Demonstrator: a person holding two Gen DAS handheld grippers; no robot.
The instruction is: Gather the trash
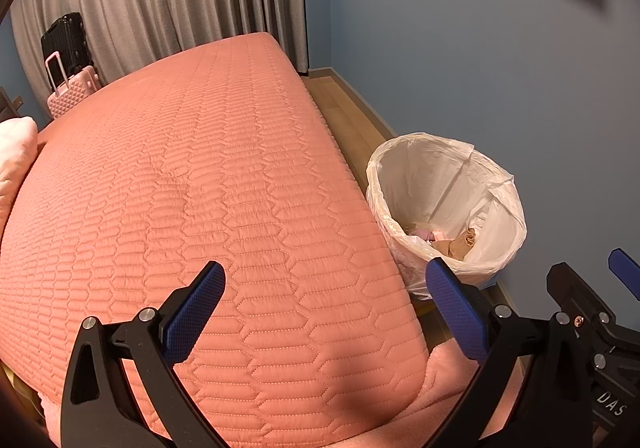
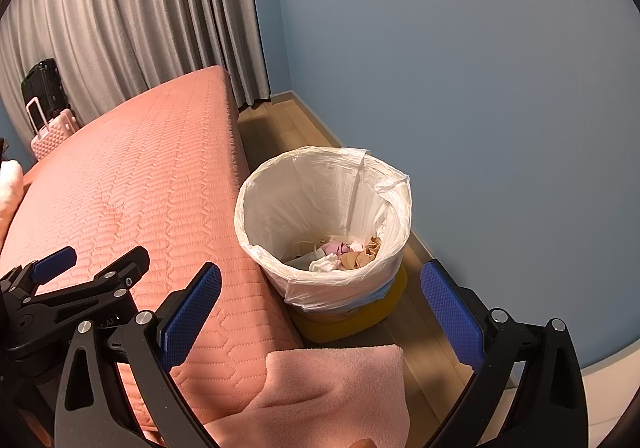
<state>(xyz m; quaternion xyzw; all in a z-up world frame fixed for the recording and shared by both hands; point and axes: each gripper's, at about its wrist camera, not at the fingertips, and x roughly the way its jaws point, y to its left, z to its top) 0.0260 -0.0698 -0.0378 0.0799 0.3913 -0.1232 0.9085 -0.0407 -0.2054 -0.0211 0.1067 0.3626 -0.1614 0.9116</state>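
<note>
Both tools hang empty: the left hand-held gripper (image 1: 324, 296) is spread wide over the bed (image 1: 208, 176), and the right hand-held gripper (image 2: 320, 300) is likewise released above the lined bin (image 2: 280, 184) on the floor beside the mattress. Crumpled trash (image 2: 340, 252) already lies at the bin's bottom. The bedcover looks bare, so collecting seems near done; next comes searching for leftovers.

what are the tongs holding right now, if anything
Nothing. The left tongs are open over the bed, and the right tongs are open above the bin. The trash lies inside the bin.
</note>
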